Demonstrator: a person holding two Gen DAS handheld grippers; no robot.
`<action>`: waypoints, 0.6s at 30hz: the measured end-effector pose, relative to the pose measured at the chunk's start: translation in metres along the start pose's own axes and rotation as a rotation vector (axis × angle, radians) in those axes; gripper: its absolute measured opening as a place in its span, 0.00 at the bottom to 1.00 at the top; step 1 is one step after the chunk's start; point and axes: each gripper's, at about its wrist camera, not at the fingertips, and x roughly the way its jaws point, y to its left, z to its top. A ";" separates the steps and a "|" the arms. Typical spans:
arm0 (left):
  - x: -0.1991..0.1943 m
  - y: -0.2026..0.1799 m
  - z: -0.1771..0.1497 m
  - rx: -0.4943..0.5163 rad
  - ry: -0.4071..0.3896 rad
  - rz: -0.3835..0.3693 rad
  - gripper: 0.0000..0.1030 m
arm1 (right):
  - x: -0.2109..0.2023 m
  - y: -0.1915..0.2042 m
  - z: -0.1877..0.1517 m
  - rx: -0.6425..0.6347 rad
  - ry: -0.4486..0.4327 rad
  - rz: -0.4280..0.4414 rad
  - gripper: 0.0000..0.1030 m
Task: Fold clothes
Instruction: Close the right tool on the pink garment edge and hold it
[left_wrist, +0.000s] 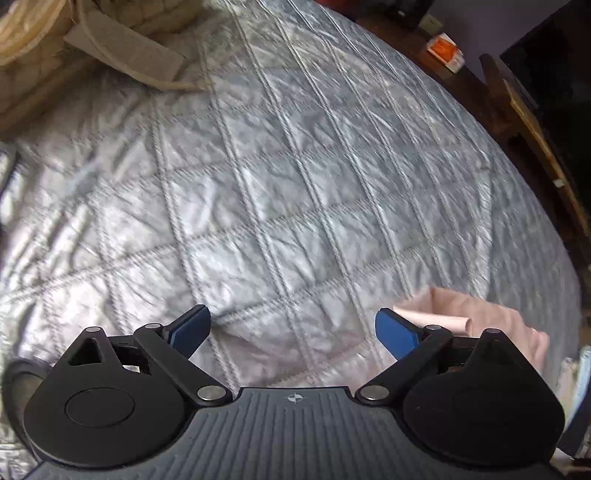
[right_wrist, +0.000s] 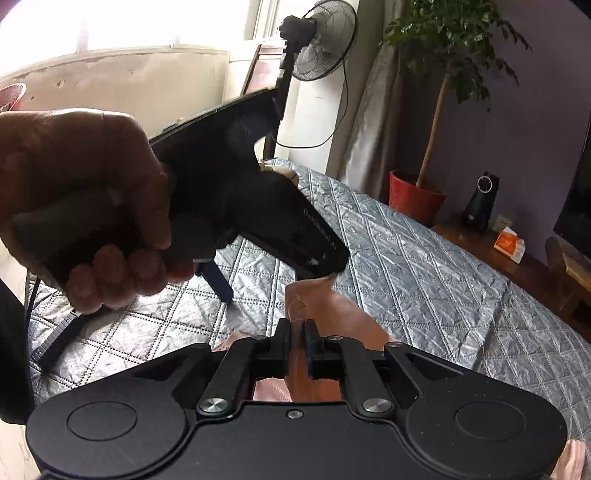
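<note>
The right gripper (right_wrist: 300, 334) is clenching a fold of pink cloth (right_wrist: 314, 306), its two black jaws pressed nearly together with the fabric pinched between them. The cloth is rising out of the jaws as a narrow upright ridge, and more of it is showing below, through the gap in the gripper's frame and at the lower right corner of the right wrist view.

Just beyond that ridge, the left gripper (right_wrist: 258, 218) is hanging tilted downward over the bed, a dark shape against a bright window. A hand (right_wrist: 85, 206) is wrapping around its handle at the left of the view.

In the left wrist view, the left gripper (left_wrist: 291, 328) is standing released, its blue-padded fingers (left_wrist: 395, 332) spread wide apart with nothing between them. It is pointing steeply down at a grey quilt (left_wrist: 277, 184) stitched in diamonds. The pink cloth (left_wrist: 480, 314) is lying bunched on the quilt just beside and behind the right-hand finger, near the bed's edge; whether it is touching the finger cannot be told.

Farther off, a beige garment (left_wrist: 122, 48) is lying at the quilt's far left corner. Past the bed, an orange box (right_wrist: 509, 242) is sitting on a wooden ledge (right_wrist: 480, 243), a plant in a red pot (right_wrist: 415, 195) is standing near the wall, and a fan (right_wrist: 325, 40) is standing by the window.
</note>
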 end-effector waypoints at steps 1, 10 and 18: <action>0.000 0.000 0.000 0.002 -0.005 0.009 0.98 | 0.000 -0.001 -0.001 0.006 0.001 0.000 0.07; -0.004 -0.014 -0.003 0.082 -0.051 0.038 1.00 | 0.004 -0.005 -0.002 0.028 0.015 0.003 0.07; -0.009 -0.013 -0.004 0.105 -0.080 0.138 1.00 | 0.005 -0.001 -0.004 0.009 0.003 -0.014 0.07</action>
